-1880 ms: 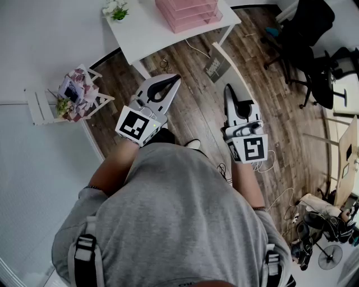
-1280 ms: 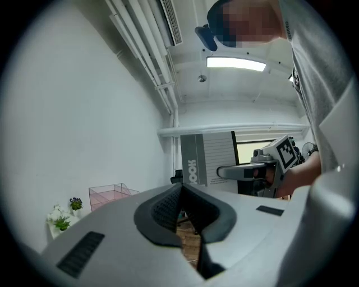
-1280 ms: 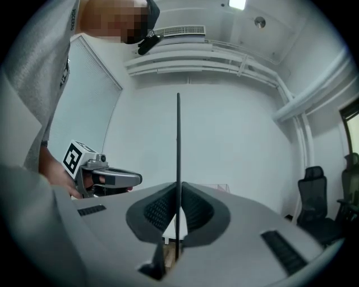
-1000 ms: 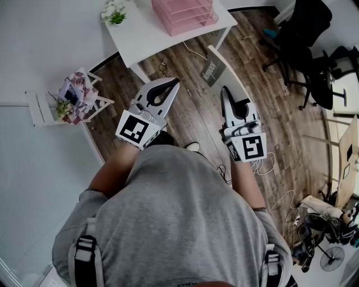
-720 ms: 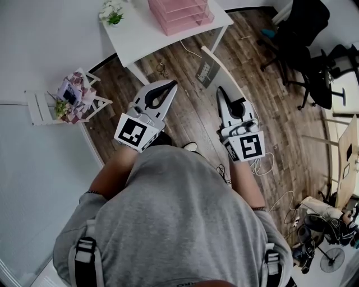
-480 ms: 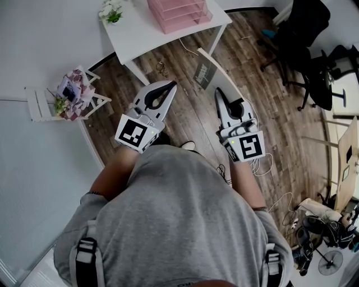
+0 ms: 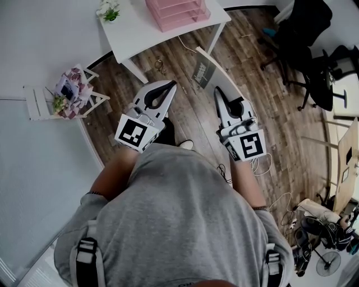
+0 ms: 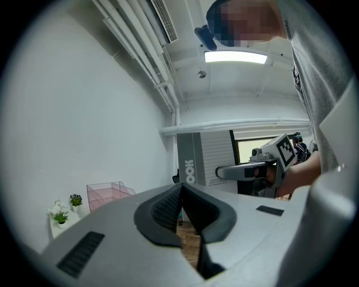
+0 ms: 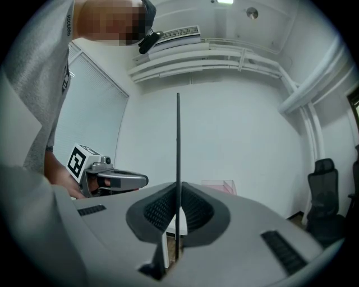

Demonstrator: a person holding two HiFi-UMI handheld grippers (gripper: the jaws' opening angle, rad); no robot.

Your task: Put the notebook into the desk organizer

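While I stand over the wooden floor (image 7: 185, 120) in the head view, my right gripper (image 7: 217, 94) is clamped on the notebook (image 7: 203, 70). It juts toward the upper centre of the frame, apart from the white table (image 7: 134, 33) that carries the pink desk organizer (image 7: 176, 10) at the top edge. My left gripper (image 7: 170, 85) sits at centre left, tips together. In the left gripper view, my pads meet with nothing between them; the notebook stands upright right of centre, and the organizer sits at lower left. In the right gripper view, my pads press both faces of the notebook, seen edge-on as a thin dark vertical line at centre, with the organizer just to its right.
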